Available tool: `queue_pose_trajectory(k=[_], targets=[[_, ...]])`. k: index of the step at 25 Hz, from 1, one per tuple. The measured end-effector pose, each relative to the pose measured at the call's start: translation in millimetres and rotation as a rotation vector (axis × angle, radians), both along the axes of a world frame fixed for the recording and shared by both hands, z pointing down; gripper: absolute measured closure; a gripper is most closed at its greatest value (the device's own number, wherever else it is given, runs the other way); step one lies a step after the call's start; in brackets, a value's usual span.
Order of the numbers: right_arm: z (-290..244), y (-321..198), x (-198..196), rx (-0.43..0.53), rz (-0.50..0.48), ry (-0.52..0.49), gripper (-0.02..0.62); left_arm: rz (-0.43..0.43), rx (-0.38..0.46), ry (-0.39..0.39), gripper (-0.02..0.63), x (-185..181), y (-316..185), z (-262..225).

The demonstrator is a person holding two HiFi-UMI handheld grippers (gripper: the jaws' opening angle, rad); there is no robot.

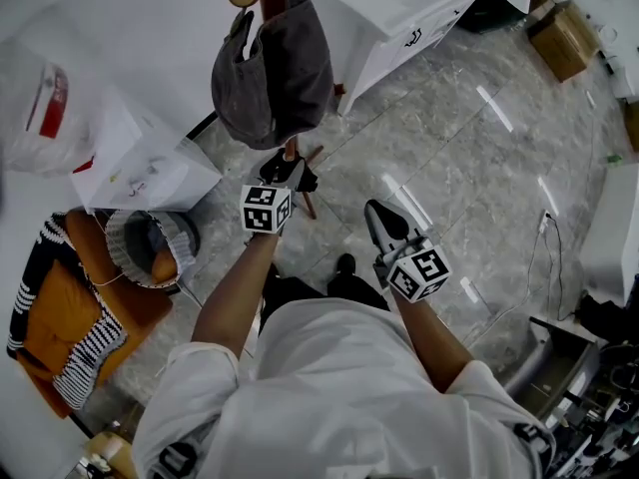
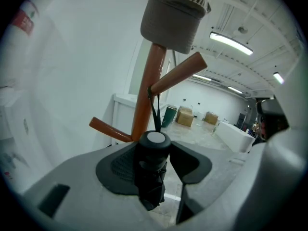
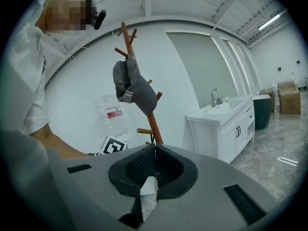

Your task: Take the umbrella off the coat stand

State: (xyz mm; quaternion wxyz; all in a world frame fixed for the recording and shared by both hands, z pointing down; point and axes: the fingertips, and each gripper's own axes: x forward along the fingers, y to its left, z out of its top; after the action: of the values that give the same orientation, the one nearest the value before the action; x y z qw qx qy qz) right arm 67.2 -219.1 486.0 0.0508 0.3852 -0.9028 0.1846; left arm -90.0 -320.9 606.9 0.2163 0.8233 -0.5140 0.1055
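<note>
A black folded umbrella [image 2: 153, 170] hangs by its thin strap [image 2: 156, 112] from a peg of the brown wooden coat stand [image 2: 147, 95]. My left gripper [image 2: 155, 163] is shut on the umbrella's handle, just under its round grey-topped cap. A grey cap [image 2: 174, 16] sits over a peg higher up. In the head view the left gripper [image 1: 288, 174] is at the stand's pole [image 1: 293, 151], below the hanging cap [image 1: 275, 68]. My right gripper [image 1: 382, 224] hovers to the right, jaws shut with nothing in them [image 3: 154, 149], pointing at the stand [image 3: 155, 125].
A white vanity with a sink [image 1: 399, 13] stands right of the coat stand. A water bottle [image 1: 45, 108] and a white box [image 1: 150, 173] are to the left. An orange chair with striped cloth [image 1: 60, 317] and a round basket [image 1: 150, 247] sit at lower left.
</note>
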Motion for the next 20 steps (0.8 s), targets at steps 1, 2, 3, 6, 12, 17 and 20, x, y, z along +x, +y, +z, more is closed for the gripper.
queue_pose_trajectory(k=[1, 2, 3, 6, 12, 17, 20], targets=[[0, -1, 0, 0.000, 0.001, -0.001, 0.580, 0.000, -0.003, 0.002, 0.396, 0, 1, -1], [0, -1, 0, 0.001, 0.001, -0.001, 0.580, -0.004, -0.007, 0.006, 0.396, -1, 3, -3], [1, -2, -1, 0.001, 0.000, -0.001, 0.580, -0.007, -0.010, 0.011, 0.396, -2, 4, -4], [1, -2, -2, 0.002, -0.001, -0.006, 0.580, -0.002, -0.011, 0.028, 0.396, -5, 9, -13], [-2, -2, 1, 0.007, 0.008, -0.016, 0.580, 0.020, -0.008, 0.054, 0.396, 1, 18, -30], [-4, -2, 2, 0.013, 0.013, -0.025, 0.580, 0.023, 0.014, 0.065, 0.396, 4, 28, -48], [-5, -1, 1, 0.014, 0.010, -0.032, 0.580, 0.026, 0.034, 0.065, 0.396, 6, 33, -57]])
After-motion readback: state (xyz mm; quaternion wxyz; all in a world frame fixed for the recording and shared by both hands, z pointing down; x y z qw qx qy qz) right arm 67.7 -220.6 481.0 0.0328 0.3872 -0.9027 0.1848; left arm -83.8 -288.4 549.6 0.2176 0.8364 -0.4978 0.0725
